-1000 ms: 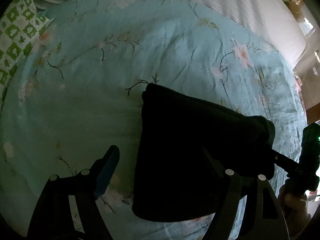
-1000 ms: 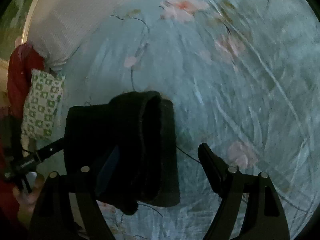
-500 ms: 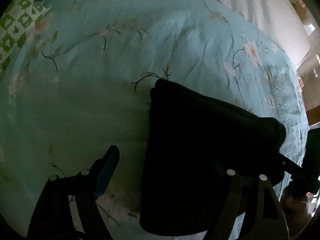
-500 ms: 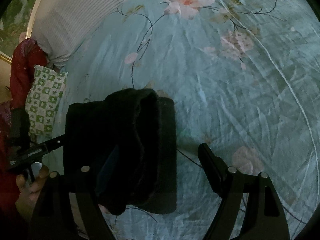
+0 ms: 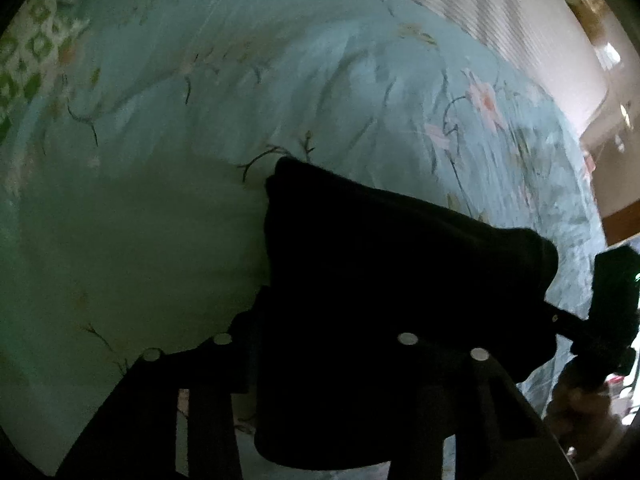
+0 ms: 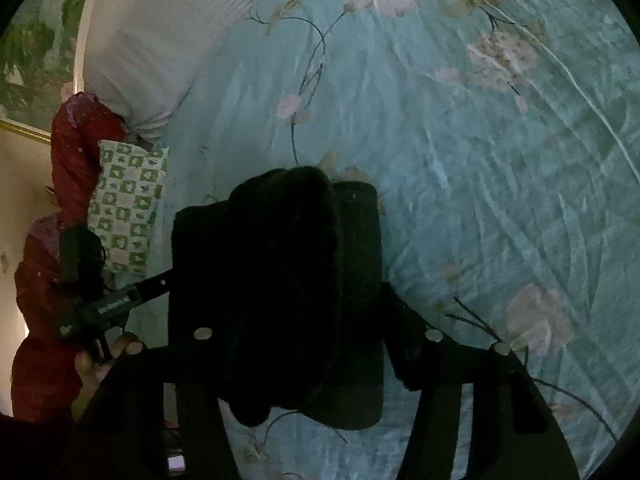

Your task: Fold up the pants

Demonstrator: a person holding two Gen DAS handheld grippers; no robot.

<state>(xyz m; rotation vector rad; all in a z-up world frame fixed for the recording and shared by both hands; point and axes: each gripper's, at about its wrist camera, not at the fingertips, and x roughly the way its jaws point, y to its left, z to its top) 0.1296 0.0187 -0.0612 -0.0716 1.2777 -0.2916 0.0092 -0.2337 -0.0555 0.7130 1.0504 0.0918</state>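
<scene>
Both jaws narrower — pants (image 5: 392,280) between.

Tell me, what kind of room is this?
Most likely a bedroom: dark folded pants lie on a light blue flowered bedsheet, with a green-and-white patterned pillow and a white striped cover beside it.

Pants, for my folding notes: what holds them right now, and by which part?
Both hand-held grippers are closing on the folded black pants: left and right at opposite side edges. Firm contact cannot be told.
</scene>
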